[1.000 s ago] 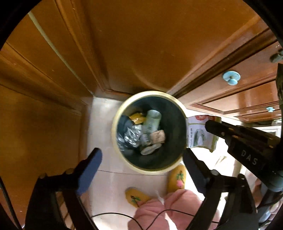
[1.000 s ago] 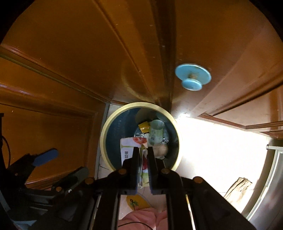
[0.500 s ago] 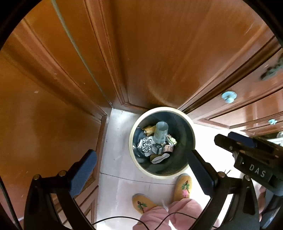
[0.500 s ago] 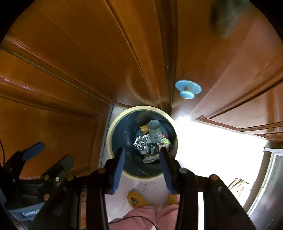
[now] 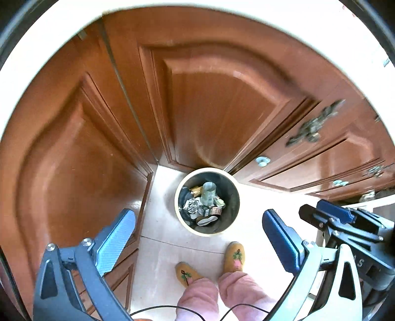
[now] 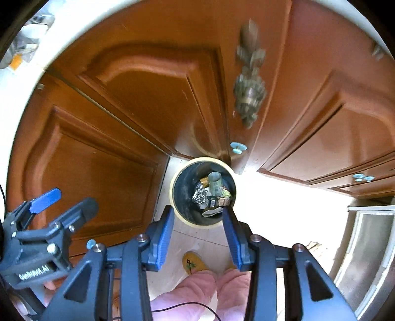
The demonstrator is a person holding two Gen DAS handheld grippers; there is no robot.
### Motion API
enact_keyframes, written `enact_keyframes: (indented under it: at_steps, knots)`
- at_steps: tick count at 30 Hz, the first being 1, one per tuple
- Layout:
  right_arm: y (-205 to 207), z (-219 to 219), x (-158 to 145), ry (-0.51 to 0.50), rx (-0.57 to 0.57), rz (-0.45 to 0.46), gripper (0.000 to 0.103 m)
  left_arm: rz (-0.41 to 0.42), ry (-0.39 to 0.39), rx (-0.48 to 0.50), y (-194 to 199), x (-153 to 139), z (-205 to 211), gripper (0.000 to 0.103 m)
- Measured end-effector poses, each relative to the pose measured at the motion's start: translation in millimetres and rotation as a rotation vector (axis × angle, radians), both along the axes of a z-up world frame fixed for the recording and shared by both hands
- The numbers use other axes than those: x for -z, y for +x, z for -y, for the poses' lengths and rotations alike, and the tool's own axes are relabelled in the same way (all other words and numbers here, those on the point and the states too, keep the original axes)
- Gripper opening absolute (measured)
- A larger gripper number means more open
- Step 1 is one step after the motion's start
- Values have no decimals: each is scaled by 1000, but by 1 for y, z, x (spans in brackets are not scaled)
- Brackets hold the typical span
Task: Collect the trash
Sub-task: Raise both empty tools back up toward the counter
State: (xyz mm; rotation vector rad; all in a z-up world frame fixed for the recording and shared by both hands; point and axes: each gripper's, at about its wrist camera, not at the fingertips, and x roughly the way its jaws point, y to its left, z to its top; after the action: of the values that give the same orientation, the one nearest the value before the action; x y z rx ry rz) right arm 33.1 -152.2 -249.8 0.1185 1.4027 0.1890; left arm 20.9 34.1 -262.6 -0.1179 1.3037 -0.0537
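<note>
A round bin (image 5: 178,210) with a cream rim and dark inside stands on the pale floor in the corner of the wooden cabinets. Several pieces of trash (image 5: 205,202) lie in it: a clear cup, crumpled foil, wrappers. My left gripper (image 5: 198,214) hangs high above it, wide open and empty. To its right my right gripper (image 5: 316,208) shows from the side. In the right wrist view the bin (image 6: 172,195) and its trash (image 6: 212,192) lie far below my right gripper (image 6: 198,211), which is open with nothing between its blue pads. My left gripper (image 6: 71,198) is at the lower left.
Brown cabinet doors (image 5: 222,111) with ornate metal handles (image 6: 249,91) and blue knobs (image 6: 238,147) rise behind the bin. A white counter edge (image 5: 172,6) curves along the top. The person's yellow slippers (image 5: 234,254) and pink trouser legs (image 5: 197,296) stand just in front of the bin.
Both grippers have risen far above the bin. The right gripper has opened and the white-and-red wrapper it held is gone from its fingers. The counter edge has come into view.
</note>
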Motion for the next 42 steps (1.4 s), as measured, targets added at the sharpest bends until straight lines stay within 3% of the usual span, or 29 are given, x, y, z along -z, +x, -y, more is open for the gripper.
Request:
enact_keyframes:
  at_steps: [13, 24, 32, 42]
  knots:
    - [-26, 11, -138, -35, 45, 150, 41, 69, -4, 38, -25, -134, 6, 102]
    - [-32, 16, -228, -13, 122, 299, 41, 253, 19, 119, -25, -258, 15, 102]
    - [-26, 18, -278, 29, 139, 403, 41, 355, 82, 89, -7, -313, 24, 102]
    - [33, 39, -301, 69, 129, 450, 41, 421, 188, 65, 42, -331, 56, 99]
